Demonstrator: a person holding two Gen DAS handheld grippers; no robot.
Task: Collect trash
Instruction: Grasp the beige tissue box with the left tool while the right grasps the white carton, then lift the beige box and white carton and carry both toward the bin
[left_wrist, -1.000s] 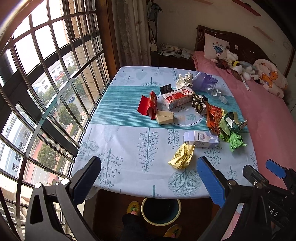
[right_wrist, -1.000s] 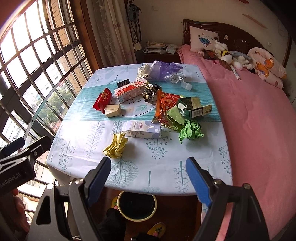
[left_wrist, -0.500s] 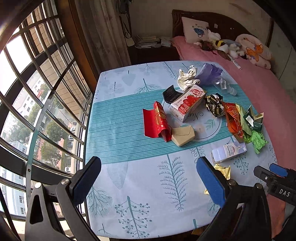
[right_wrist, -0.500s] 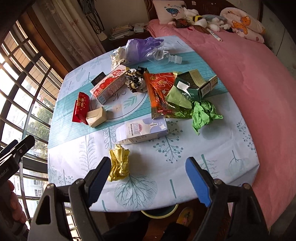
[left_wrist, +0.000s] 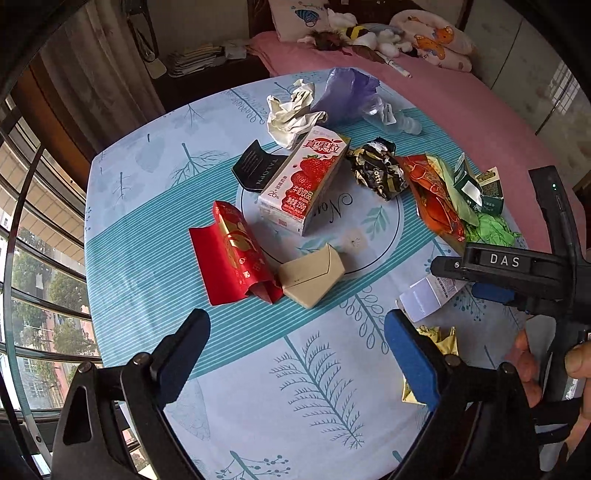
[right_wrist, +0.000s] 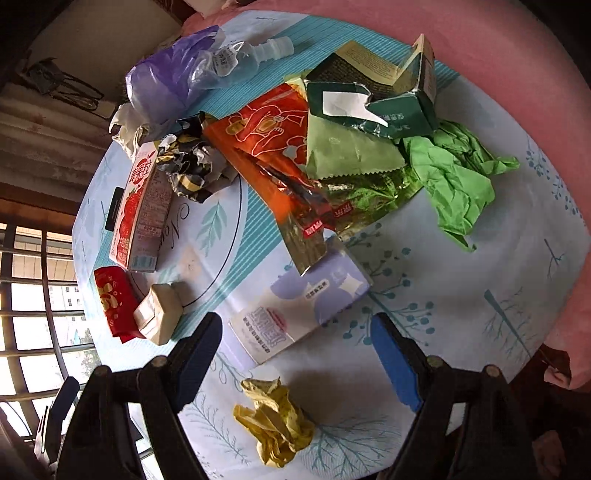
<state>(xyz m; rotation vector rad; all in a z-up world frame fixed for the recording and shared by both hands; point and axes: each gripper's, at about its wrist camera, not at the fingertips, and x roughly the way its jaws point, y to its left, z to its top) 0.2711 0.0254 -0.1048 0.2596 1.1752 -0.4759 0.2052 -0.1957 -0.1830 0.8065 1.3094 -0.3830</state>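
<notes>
both grippers are wide open and empty. right gripper hovers above the yellow wrapper at the table's near edge; lower squarely, then pinch its crumpled middle.

Left tool jaws wide apart, empty; right tool likewise, both hovering
</notes>
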